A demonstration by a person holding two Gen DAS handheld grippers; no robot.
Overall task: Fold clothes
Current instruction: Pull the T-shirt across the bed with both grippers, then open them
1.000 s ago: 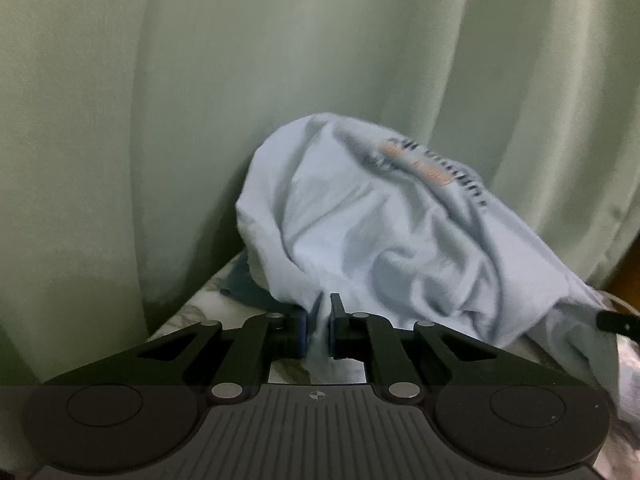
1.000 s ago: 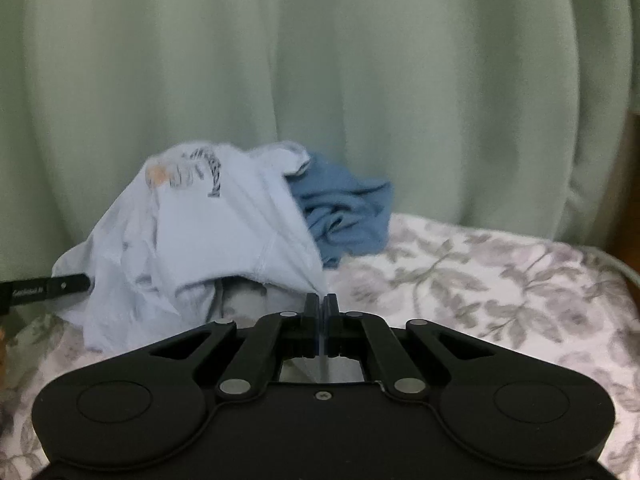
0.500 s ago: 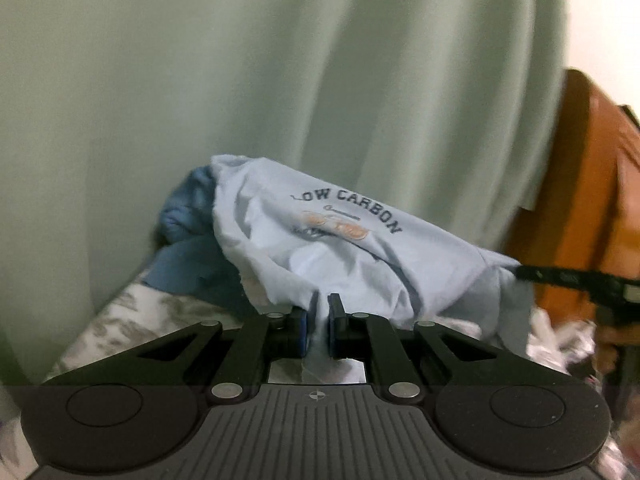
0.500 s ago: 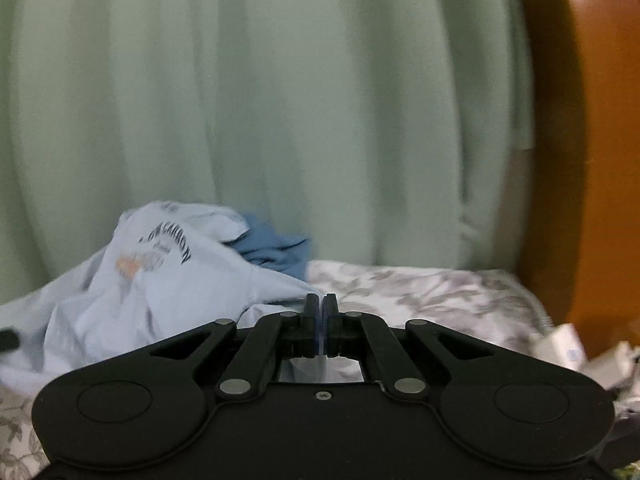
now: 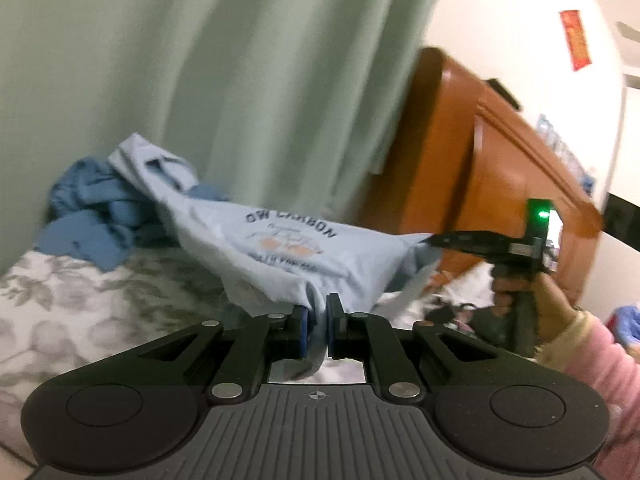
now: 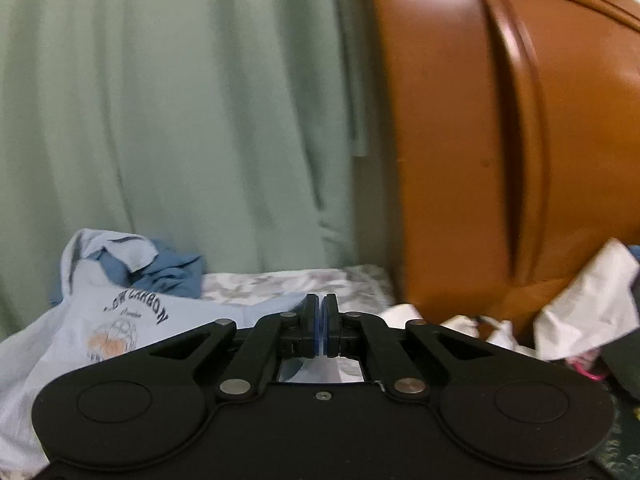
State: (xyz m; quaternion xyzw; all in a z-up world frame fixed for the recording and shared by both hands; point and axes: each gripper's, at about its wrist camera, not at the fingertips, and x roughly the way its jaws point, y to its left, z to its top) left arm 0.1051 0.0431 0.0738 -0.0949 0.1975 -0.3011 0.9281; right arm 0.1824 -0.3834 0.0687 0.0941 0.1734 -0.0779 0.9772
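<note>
The left gripper is clenching a bunched edge of the pale blue cotton T-shirt with dark lettering and an orange print, and the right gripper is pinching another edge of it, a thin sliver of cloth showing between its closed blue pads. In the left wrist view the right gripper is holding the shirt's far corner, so the garment is hanging stretched between the two tools above the grey floral bedsheet, its far end trailing toward the crumpled darker blue garment against the pale green curtain.

Several things could be going wrong from here. The right grip looks shallow, so a hard pull could be slipping the fabric out. The shirt's trailing end is lying on or against the darker garment, so it may be snagging and dragging that piece along. The shirt is twisted and bunched rather than flat, and laying it down this way would be locking in wrinkles. The orange-brown wooden headboard and the white clutter beside it are sitting near the right side, where a wide swing could be catching.
</note>
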